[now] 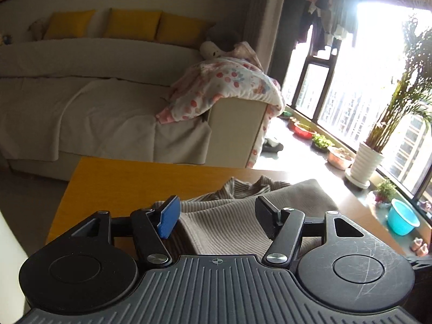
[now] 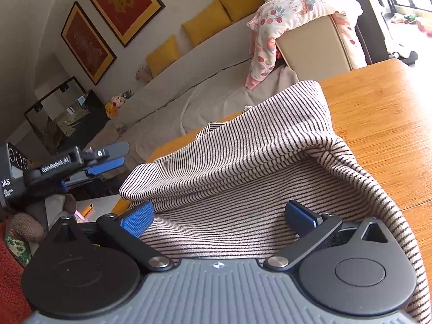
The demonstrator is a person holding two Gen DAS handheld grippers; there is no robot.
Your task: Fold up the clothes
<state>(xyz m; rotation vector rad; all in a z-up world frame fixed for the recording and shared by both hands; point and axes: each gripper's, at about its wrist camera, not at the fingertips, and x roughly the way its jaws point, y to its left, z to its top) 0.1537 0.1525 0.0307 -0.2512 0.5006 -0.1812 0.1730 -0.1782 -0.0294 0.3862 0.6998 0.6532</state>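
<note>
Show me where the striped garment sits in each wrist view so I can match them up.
Left wrist: the striped garment lies low centre, on the wooden table, between the open left tongs.
Right wrist: it fills the centre, bunched, running between the open right tongs.
Shared landmark: the floral blanket draped over the sofa arm.

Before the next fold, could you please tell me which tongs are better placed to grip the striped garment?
Probably the right tongs: open, with the striped garment bunched between them. The left tongs look higher.
</note>
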